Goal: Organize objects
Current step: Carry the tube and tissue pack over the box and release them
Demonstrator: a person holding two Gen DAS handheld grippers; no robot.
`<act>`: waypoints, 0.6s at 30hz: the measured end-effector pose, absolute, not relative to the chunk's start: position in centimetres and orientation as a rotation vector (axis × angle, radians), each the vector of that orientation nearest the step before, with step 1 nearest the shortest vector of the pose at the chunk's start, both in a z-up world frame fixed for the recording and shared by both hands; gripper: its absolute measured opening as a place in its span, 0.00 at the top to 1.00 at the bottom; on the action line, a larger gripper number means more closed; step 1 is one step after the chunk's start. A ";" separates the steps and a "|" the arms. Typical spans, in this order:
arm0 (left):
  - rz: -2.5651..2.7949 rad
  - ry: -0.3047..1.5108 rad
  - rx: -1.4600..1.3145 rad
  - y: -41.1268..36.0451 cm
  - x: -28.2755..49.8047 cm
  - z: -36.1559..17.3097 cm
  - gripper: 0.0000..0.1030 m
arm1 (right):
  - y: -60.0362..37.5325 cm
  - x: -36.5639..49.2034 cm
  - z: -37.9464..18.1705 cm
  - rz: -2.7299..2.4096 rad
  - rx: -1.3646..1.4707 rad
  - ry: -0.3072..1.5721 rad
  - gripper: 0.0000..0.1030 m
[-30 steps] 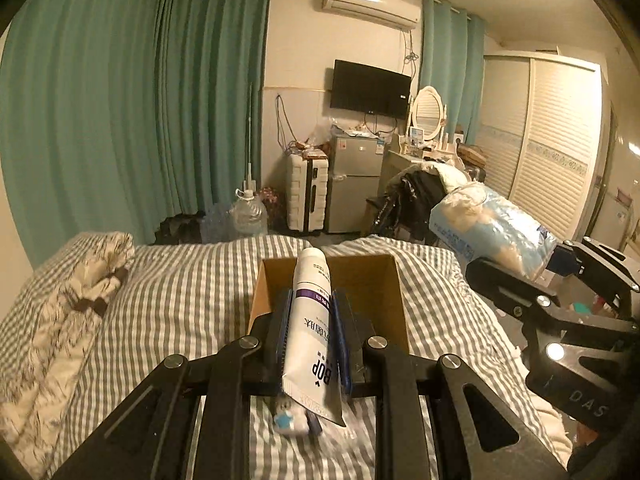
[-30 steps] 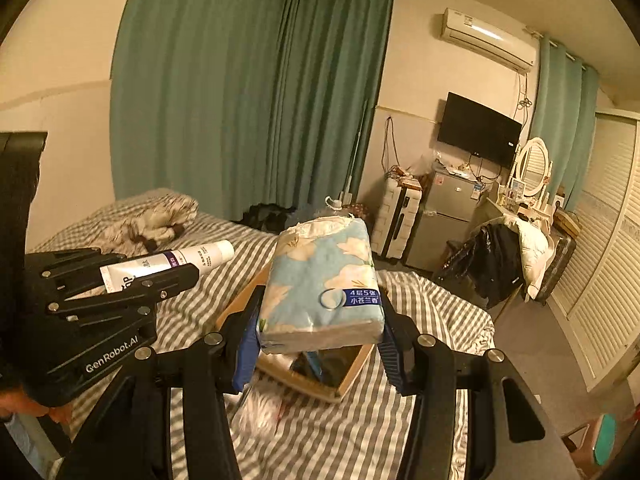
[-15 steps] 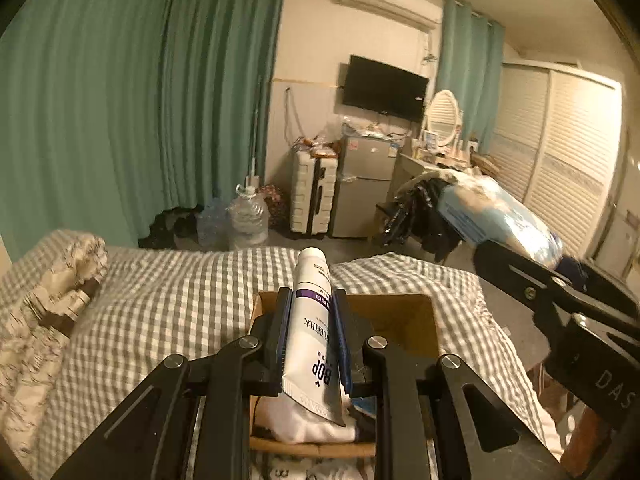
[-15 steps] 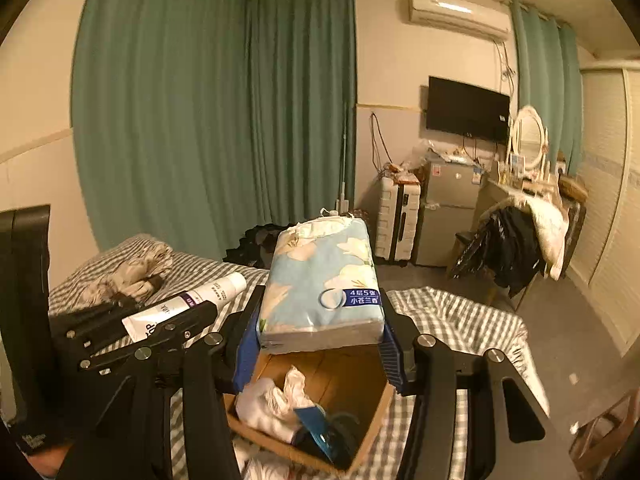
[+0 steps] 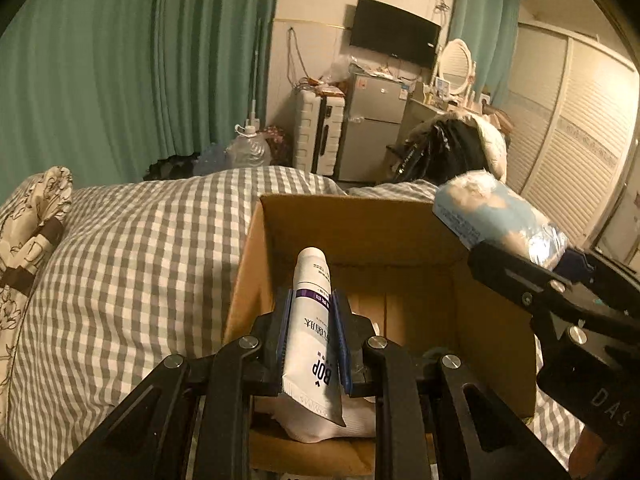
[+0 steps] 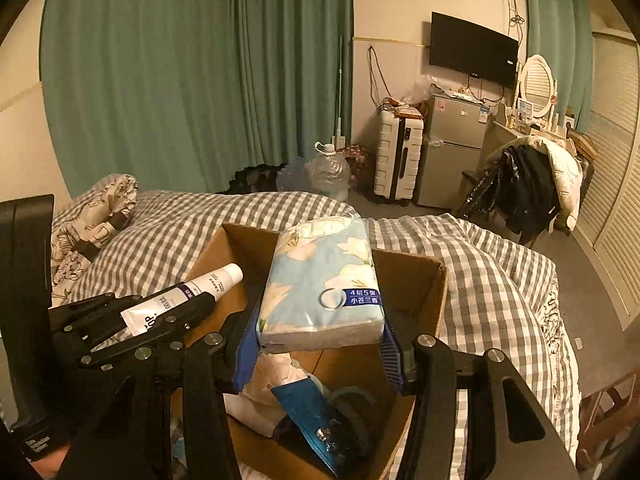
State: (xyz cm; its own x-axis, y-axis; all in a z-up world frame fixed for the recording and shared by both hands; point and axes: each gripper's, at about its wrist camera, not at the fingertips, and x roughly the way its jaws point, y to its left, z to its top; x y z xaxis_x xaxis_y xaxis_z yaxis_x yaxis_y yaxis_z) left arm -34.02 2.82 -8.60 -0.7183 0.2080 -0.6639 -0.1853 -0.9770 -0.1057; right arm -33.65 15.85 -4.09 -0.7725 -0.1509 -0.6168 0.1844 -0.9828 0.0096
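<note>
My left gripper [image 5: 312,320] is shut on a white toothpaste tube [image 5: 310,332] with a purple band, held over the near left part of an open cardboard box [image 5: 360,232] on the checked bed. My right gripper [image 6: 320,320] is shut on a blue floral tissue pack [image 6: 320,284], held above the same box [image 6: 424,280]. The tube [image 6: 180,296] and left gripper [image 6: 132,324] show at left in the right wrist view; the pack [image 5: 500,216] shows at right in the left wrist view. Inside the box lie a white sock [image 5: 328,428], a blue packet [image 6: 316,416] and a dark round item.
The box sits on a grey checked duvet [image 5: 120,264]. A patterned pillow [image 6: 92,216] lies at the left. Beyond the bed are a water jug [image 6: 328,172], white suitcase [image 6: 398,156], small fridge [image 6: 452,148], a chair with clothes [image 6: 528,184] and green curtains.
Both grippers have moved forward and down towards the box, which now looms larger below them. Both still hold their loads.
</note>
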 end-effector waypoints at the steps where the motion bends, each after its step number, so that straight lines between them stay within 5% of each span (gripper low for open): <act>1: 2.730 -0.029 -1.055 3.0 -33.8 -8.8 0.81 | 16.0 -33.8 -4.2 -2.803 0.966 0.077 0.51; 3: 2.724 -0.014 -1.050 3.2 -33.8 -8.9 0.79 | 15.9 -33.8 -4.4 -2.817 0.951 0.068 0.50; 5: 2.712 -0.020 -1.054 3.4 -33.6 -8.9 0.72 | 16.1 -33.8 -4.6 -2.835 0.942 0.057 0.33; 8: 2.739 -0.029 -1.036 3.1 -33.1 -8.6 0.26 | 16.2 -33.4 -4.5 -2.869 0.903 0.049 0.24; 14: 2.788 -0.070 -1.000 2.0 -29.5 -7.1 0.22 | 16.6 -30.4 -2.9 -2.914 0.871 0.056 0.22; 18: 2.831 -0.054 -0.939 1.1 -26.4 -4.2 0.10 | 17.1 -27.6 -0.6 -2.941 0.847 0.071 0.19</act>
State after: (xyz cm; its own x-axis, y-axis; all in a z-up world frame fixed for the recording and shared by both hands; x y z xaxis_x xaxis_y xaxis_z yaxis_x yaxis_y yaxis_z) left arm -26.44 1.13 -4.23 -0.7905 0.1608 -0.5909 -0.1382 -0.9869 -0.0837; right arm -27.63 17.08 -0.63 -0.8437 -0.0642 -0.5329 0.0899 -0.9957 -0.0224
